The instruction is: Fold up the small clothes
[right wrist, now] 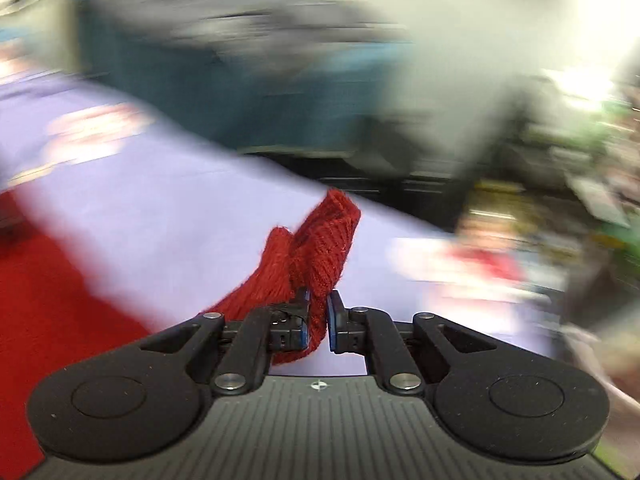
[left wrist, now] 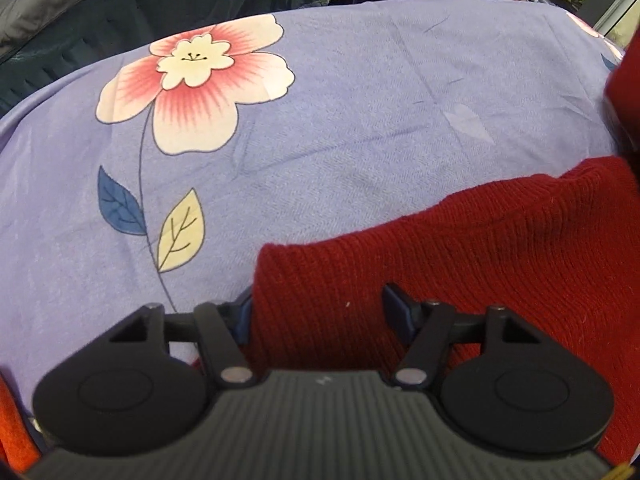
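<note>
A dark red ribbed knit garment (left wrist: 460, 248) lies on the lilac flowered cloth (left wrist: 340, 100). My left gripper (left wrist: 320, 308) is open, with the garment's near left corner lying between its spread fingers. In the right wrist view my right gripper (right wrist: 319, 312) is shut on a bunched end of the red knit (right wrist: 320, 248) and holds it lifted above the cloth. More of the garment shows as a red blur at the lower left (right wrist: 48, 280). That view is heavily motion-blurred.
An orange piece of fabric (left wrist: 14, 428) sits at the left gripper's lower left. Dark bedding or clothing (left wrist: 120, 8) lies beyond the cloth's far edge. A printed flower (left wrist: 196, 84) marks the cloth's left part. Blurred clutter (right wrist: 560, 160) fills the right wrist view's far right.
</note>
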A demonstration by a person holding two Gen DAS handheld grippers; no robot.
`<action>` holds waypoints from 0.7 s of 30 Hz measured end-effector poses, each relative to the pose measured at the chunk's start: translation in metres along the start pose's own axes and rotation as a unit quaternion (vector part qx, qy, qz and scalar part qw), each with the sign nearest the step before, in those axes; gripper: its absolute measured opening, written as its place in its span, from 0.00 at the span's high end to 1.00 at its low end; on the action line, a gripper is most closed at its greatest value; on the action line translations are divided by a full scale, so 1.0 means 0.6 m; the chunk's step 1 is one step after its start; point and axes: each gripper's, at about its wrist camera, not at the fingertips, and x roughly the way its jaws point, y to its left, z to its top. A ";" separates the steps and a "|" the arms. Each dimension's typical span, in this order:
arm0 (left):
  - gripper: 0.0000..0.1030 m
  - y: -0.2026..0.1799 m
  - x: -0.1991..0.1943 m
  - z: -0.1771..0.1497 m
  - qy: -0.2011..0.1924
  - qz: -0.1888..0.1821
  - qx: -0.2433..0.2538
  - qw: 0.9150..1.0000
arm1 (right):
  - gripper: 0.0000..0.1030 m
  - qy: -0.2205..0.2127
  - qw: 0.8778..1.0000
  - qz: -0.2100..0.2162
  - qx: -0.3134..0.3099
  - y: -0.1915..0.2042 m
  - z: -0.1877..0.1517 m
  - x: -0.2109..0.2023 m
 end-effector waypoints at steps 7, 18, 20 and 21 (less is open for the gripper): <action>0.00 0.005 -0.050 0.030 -0.060 0.033 0.001 0.998 | 0.00 -0.044 0.996 -0.081 0.004 -0.060 -0.026 -0.035; 0.00 0.059 0.011 0.056 0.014 0.005 0.046 0.999 | 0.07 0.097 0.922 0.366 -0.080 0.163 -0.018 0.112; 0.00 0.060 0.014 0.057 0.012 -0.007 0.054 0.998 | 0.25 0.134 0.905 0.393 -0.091 0.182 -0.008 0.157; 0.00 0.059 0.013 0.057 0.011 -0.013 0.059 0.998 | 0.26 0.145 0.896 0.409 -0.095 0.194 -0.007 0.168</action>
